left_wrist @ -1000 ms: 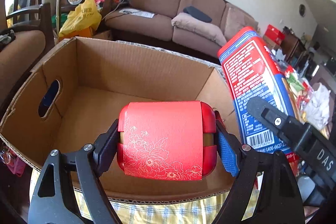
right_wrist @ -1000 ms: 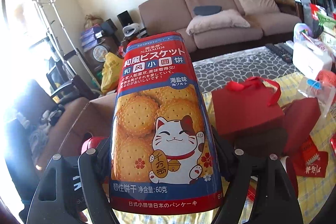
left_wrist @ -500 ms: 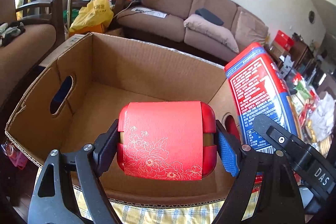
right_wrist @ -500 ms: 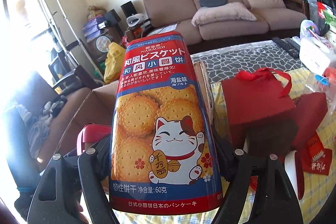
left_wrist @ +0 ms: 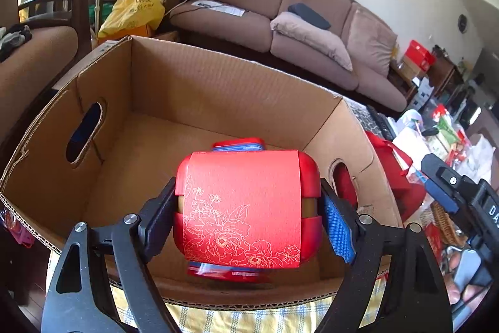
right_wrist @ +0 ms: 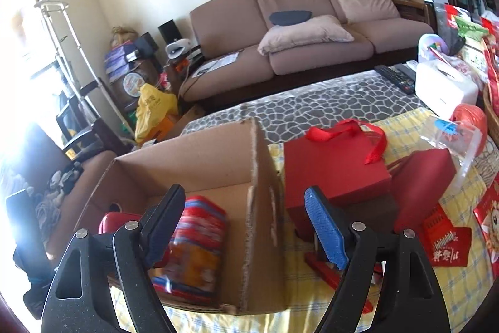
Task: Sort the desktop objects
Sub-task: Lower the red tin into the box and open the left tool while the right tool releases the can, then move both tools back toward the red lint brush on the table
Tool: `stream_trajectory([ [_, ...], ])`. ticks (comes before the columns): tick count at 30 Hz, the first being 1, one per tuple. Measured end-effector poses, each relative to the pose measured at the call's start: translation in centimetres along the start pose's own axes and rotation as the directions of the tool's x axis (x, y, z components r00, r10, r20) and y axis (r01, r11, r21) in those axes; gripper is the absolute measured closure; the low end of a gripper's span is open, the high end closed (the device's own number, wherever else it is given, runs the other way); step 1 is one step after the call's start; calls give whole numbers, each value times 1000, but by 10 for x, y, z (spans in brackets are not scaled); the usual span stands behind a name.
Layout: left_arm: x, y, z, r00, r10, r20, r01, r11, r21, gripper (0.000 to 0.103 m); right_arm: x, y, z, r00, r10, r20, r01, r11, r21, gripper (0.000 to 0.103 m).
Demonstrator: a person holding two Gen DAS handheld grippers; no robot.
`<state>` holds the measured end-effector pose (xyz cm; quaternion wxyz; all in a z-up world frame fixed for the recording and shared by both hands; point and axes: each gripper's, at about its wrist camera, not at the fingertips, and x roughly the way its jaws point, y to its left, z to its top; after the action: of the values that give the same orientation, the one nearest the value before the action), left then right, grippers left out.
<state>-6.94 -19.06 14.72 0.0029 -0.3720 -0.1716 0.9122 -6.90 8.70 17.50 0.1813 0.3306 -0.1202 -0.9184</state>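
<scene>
Left gripper (left_wrist: 248, 209): jaws clamped on red box (left_wrist: 246, 208) with gold floral sleeve, held above cardboard box (left_wrist: 218, 89); no writing legible on it. Right gripper (right_wrist: 243, 223): jaws wide apart, holding nothing; a second ago they gripped the biscuit tin (right_wrist: 193, 245), which now lies blurred inside the cardboard box, label unreadable. Beside the box on the yellow checked table (right_wrist: 405, 295): red gift bag (right_wrist: 336, 170), red packet (right_wrist: 449, 245) bearing white characters. "DAS" partly visible on the right gripper's body in the left view.
</scene>
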Motion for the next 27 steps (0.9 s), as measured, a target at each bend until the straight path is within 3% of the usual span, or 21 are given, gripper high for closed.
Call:
stream_trajectory([
  [5,-6,-1,1,998,-58,24,58,998,-22,25,-1,-3,-1,1000,-3,-16,3,1000,-6,21],
  [9,-19,-15,2,991,-115,74,114,993,20,24,0,-3,-2,1000,-11,-28,10,1000,-16,21],
  [13,-14,-22,1,994,-94,57,93,995,34,23,0,-1,-4,999,-22,-37,21,999,-29,21],
  [17,-11,-10,3,996,-73,53,74,997,-22,21,1,-6,-5,998,-40,-47,38,998,-40,21],
  [27,-18,20,5,991,-81,102,95,986,-140,1,0,-21,-2,996,-66,-59,64,997,-36,18],
])
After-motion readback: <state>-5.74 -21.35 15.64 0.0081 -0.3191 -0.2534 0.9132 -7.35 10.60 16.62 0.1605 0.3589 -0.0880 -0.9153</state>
